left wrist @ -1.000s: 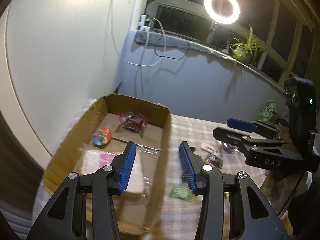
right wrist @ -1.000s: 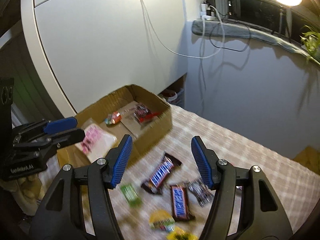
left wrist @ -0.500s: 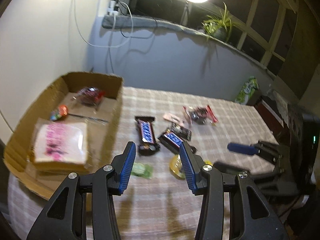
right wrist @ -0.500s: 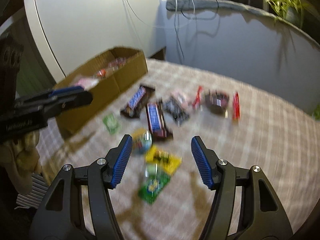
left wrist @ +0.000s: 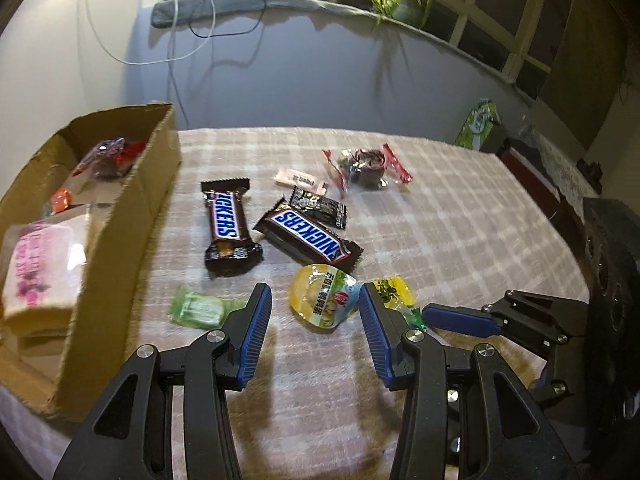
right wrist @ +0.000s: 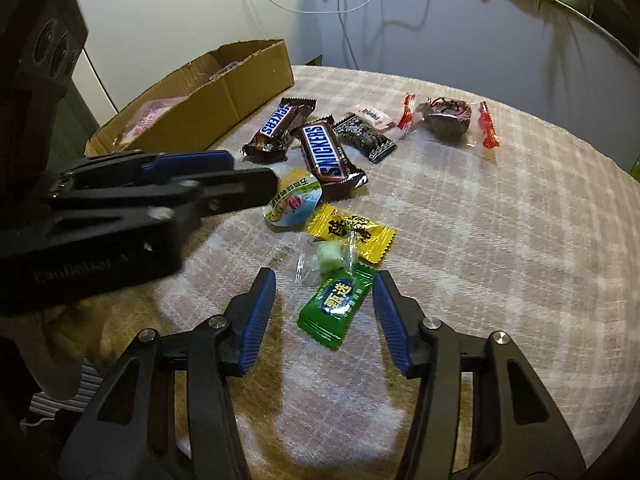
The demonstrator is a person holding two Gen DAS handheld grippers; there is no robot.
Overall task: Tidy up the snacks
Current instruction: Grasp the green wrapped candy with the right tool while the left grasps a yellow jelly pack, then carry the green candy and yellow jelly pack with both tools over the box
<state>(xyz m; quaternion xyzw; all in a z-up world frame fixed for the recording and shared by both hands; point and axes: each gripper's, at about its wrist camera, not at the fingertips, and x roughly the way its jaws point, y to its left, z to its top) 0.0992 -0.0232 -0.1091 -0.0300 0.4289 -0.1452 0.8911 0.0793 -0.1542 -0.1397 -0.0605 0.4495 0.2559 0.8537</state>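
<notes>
Right gripper [right wrist: 324, 312] hovers with jaws apart, a green candy packet [right wrist: 335, 305] lying on the checked bench [right wrist: 500, 240] right between them. Left gripper [left wrist: 315, 334], jaws also apart and empty, frames a round yellow jelly cup [left wrist: 323, 298]. Two Snickers bars [left wrist: 310, 236] lie beyond, the cardboard box [left wrist: 132, 216] to the left.

left gripper [left wrist: 316, 320]: jaws apart, empty | right gripper [right wrist: 324, 300]: jaws apart, empty
</notes>
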